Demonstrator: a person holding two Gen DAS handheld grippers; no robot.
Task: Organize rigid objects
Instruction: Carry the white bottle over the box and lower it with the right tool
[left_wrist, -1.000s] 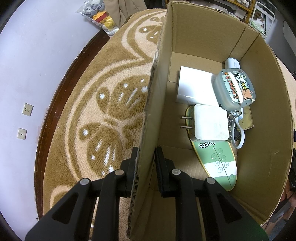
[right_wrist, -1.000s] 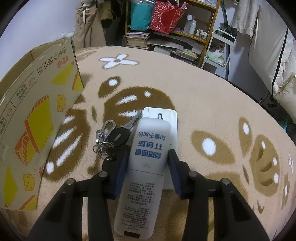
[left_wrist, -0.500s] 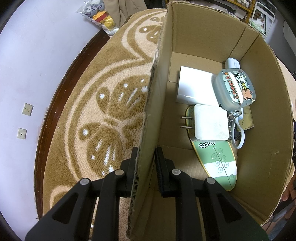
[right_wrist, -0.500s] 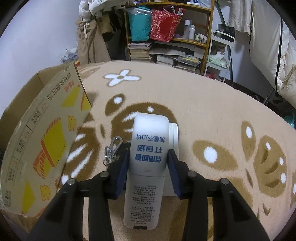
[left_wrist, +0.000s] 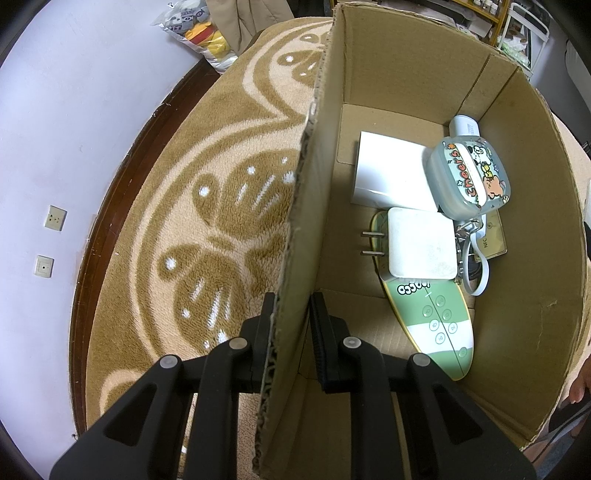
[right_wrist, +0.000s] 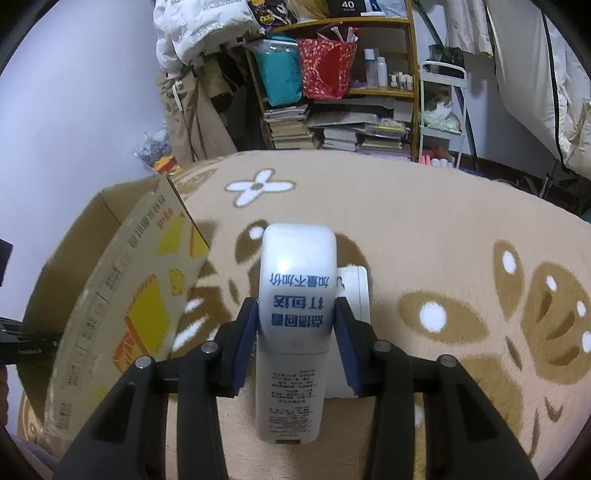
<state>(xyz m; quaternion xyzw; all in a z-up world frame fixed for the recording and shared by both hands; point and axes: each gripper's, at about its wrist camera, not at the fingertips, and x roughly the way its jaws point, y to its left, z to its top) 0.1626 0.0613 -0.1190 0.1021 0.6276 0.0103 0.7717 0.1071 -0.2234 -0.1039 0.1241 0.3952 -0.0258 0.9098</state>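
The left gripper (left_wrist: 290, 332) pinches the cardboard box's (left_wrist: 535, 258) left wall between its jaws. Inside the box lie a white charger (left_wrist: 421, 242) and a cartoon case (left_wrist: 469, 179). Right of the box, the right gripper (right_wrist: 297, 341) clamps a white tube (right_wrist: 295, 295) above the rug (right_wrist: 443, 229).

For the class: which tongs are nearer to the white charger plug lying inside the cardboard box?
Left. The left tongs clamp the box wall beside the charger plug. The right tongs hold a white bottle outside the box.
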